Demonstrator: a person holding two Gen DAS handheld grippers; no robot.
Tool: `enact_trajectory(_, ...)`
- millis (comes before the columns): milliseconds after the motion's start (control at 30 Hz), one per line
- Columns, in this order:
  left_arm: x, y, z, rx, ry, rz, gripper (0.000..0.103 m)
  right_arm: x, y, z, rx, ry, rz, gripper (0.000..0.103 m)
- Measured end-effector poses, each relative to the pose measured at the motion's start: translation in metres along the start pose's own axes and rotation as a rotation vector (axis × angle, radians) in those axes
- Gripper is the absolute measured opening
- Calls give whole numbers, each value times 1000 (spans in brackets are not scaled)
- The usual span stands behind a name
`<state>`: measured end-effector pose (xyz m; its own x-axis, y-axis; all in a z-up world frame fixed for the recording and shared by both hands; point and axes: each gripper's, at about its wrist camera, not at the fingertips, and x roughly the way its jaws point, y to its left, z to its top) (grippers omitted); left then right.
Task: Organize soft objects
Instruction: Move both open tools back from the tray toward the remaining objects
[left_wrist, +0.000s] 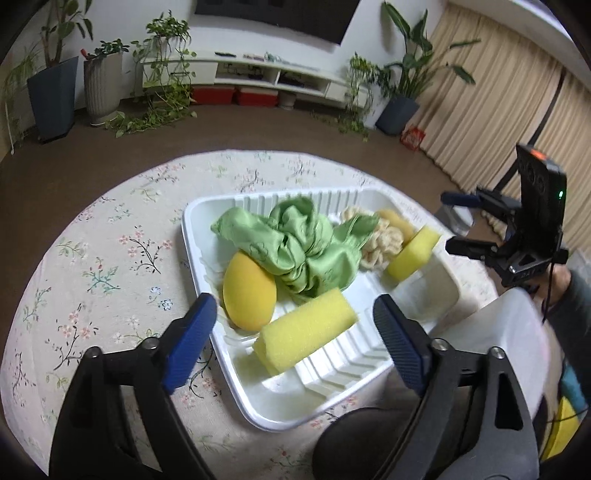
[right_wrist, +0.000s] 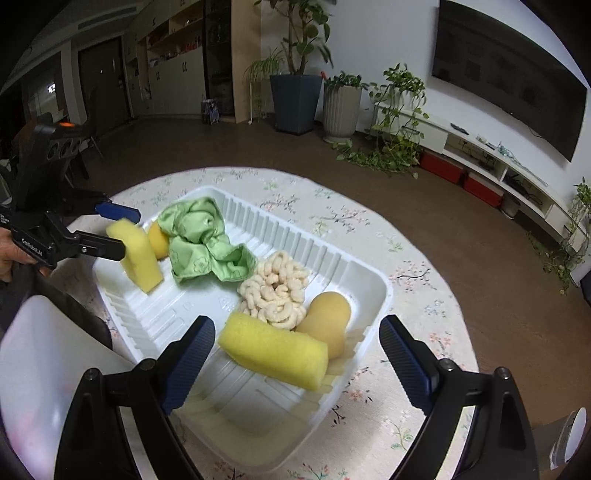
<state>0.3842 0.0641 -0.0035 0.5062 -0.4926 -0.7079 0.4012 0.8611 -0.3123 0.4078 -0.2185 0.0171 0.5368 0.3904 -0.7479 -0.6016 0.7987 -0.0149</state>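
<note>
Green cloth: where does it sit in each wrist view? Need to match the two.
Left wrist view: green cloth at picture centre, in the white tray, behind the orange sponge.
Right wrist view: green cloth left of centre, at the tray's far-left end.
Shared landmark: the cream scrunchie touches the cloth in both views.

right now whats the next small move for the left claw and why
Probably ease the left claw forward and down around the yellow foam cylinder in the white plastic tray. Its blue pads stand wide apart, touching nothing, and that cylinder lies nearest.
</note>
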Motion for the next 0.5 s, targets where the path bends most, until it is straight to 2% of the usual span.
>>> enact_trajectory(67, -9, -1, -1, -14, -19, -5, 94, -10, -3, 0, 17, -18, 3, 95)
enact_trajectory(133, -17, -3, -3, -27, -31, 5, 102, -20, -2, -1, 26, -35, -4, 97)
enact_trajectory(200, -25, -5, -6, -34, -47, 32, 103, -29, 0, -3, 25, -41, -9, 103)
enact_trajectory(333, -42, -9, -8, -32, -98, 125, 103, -36, 6, -7, 21, -25, -67, 103)
enact_trajectory(500, -62, -16, -15, -33, -153, 154, 103, -47, -4, -11, 102, -36, -143, 103)
